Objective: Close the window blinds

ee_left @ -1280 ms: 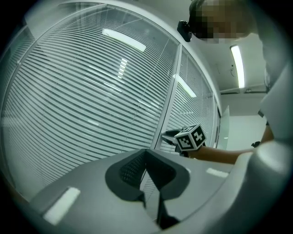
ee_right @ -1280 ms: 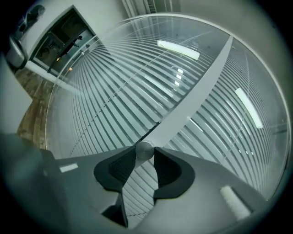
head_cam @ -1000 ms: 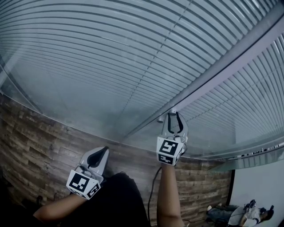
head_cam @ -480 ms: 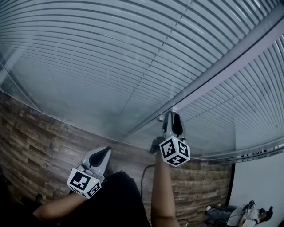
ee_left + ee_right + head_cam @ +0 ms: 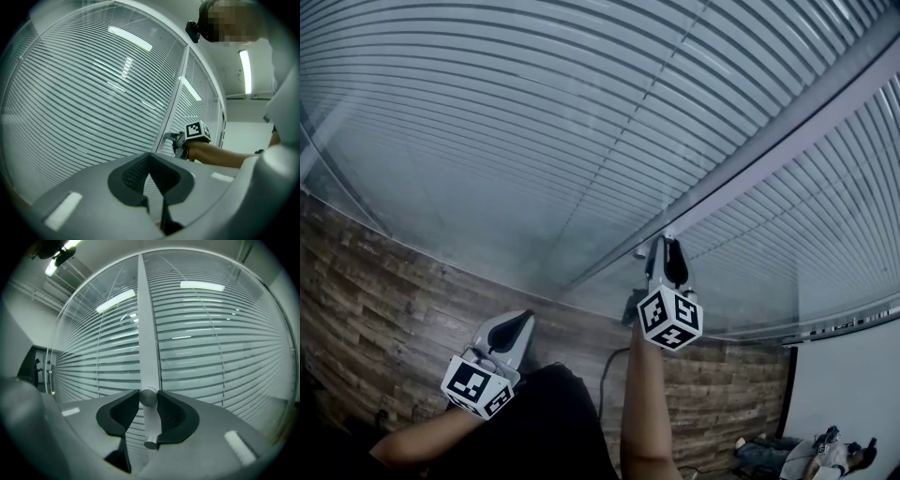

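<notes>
On the post [image 5: 147, 333] between the blinds [image 5: 534, 112], our right claw [image 5: 667, 244] has rolled and just closed back onto the knob [image 5: 148, 397]. We judge another twist is due; our left claw [image 5: 518, 320] idles, pinched empty.

Window blinds [image 5: 534, 112]: pale horizontal slats, set behind glass, in two panels either side of pale frame post [image 5: 769, 150]. Slats ran level and evenly spaced, thin dark gaps between them; ceiling lights reflected in glass over them. Vertical cords crossed slats.
Knob [image 5: 148, 397]: small, round, grey metal, mounted on frame post at about mid height. Pale stem ran down from it to second rounded end.
</notes>
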Available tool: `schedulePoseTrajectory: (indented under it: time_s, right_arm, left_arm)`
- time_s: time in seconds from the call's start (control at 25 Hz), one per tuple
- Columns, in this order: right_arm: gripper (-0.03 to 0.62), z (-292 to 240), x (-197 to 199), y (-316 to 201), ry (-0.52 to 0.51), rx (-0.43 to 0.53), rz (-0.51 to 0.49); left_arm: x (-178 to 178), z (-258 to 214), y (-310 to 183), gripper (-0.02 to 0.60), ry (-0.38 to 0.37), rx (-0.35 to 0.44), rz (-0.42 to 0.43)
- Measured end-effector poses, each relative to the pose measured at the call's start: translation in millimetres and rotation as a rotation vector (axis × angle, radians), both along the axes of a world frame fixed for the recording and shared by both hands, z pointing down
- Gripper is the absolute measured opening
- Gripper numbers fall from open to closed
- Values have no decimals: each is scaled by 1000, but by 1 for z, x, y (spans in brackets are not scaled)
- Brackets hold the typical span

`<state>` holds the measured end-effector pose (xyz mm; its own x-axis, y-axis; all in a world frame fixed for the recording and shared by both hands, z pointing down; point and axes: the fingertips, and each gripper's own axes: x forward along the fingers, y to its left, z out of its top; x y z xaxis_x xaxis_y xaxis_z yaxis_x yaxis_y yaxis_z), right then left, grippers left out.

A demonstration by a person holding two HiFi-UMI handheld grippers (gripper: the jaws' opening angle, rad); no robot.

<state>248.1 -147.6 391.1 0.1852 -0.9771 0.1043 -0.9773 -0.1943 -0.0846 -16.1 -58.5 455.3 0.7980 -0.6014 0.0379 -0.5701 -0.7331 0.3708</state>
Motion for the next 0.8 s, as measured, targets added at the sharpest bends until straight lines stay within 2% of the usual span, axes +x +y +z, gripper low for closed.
schedulePoseTrajectory:
  time_s: [0.64, 0.8]
  right_arm:
    - [124, 4, -16, -5, 672, -229, -23]
    - [124, 6, -19, -5, 783, -254, -53]
  left_arm:
    - [-2, 5, -4, 0, 0, -10, 12]
    - [-2, 5, -4, 0, 3, -10, 15]
